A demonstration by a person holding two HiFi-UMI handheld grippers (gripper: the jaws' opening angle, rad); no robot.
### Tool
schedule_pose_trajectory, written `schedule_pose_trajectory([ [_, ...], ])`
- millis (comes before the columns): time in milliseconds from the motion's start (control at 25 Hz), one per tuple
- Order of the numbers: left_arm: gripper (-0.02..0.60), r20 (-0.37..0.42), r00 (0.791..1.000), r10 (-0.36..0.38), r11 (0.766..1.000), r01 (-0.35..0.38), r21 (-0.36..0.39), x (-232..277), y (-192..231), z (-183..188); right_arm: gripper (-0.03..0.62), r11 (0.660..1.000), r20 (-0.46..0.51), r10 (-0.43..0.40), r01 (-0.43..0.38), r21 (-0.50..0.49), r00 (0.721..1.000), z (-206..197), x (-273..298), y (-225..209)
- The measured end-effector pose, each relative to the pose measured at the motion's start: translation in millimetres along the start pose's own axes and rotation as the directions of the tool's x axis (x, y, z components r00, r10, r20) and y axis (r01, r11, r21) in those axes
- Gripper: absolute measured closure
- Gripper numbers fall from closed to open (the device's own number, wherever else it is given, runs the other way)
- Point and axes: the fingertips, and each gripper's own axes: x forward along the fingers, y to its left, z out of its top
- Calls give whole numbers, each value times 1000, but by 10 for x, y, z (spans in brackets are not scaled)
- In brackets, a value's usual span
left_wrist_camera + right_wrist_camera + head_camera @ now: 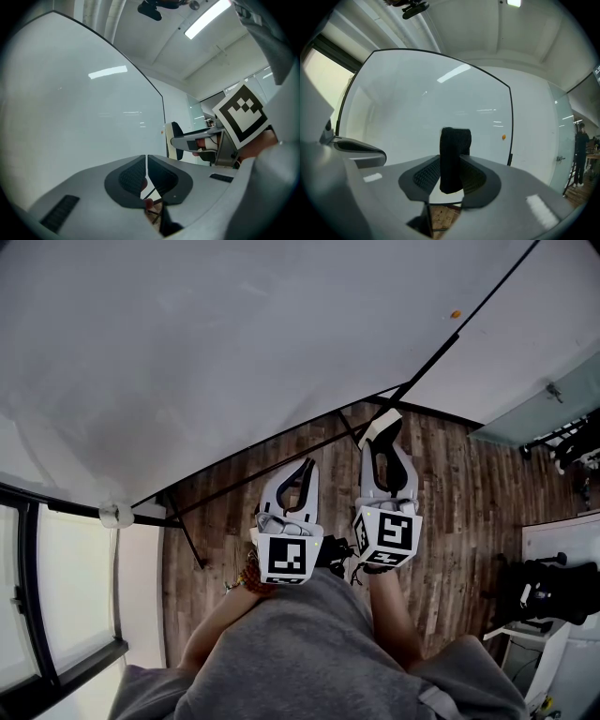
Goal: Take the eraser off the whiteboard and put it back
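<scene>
The big whiteboard (234, 334) stands in front of me and fills both gripper views (70, 117) (440, 103). My right gripper (382, 439) is shut on the eraser (382, 425), a block with a white back and a black felt face. In the right gripper view the eraser (454, 154) stands upright between the pads, a short way off the board. My left gripper (306, 470) hangs beside it, shut with nothing in it (146, 176). The left gripper view shows the eraser (176, 140) at the right gripper's tip.
A small orange dot (456, 313) sits near the board's right edge. The board's black stand legs (187, 531) cross the wooden floor (450, 521). A window (66, 587) is at the left. Black equipment (548, 592) and a white cabinet stand at the right.
</scene>
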Motion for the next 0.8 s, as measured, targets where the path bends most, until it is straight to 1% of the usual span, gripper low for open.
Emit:
schedule_pose_trajectory([
  [480,574,8,1000,1,1000,-1,20,-203,-39,17,470,1000,10,-6,6,15,1000,-2,-206,87],
  [800,574,13,1000,-6,1000,6,12,-227,-38,76,470,1000,11,-14,14,7,1000,50,-227,91],
])
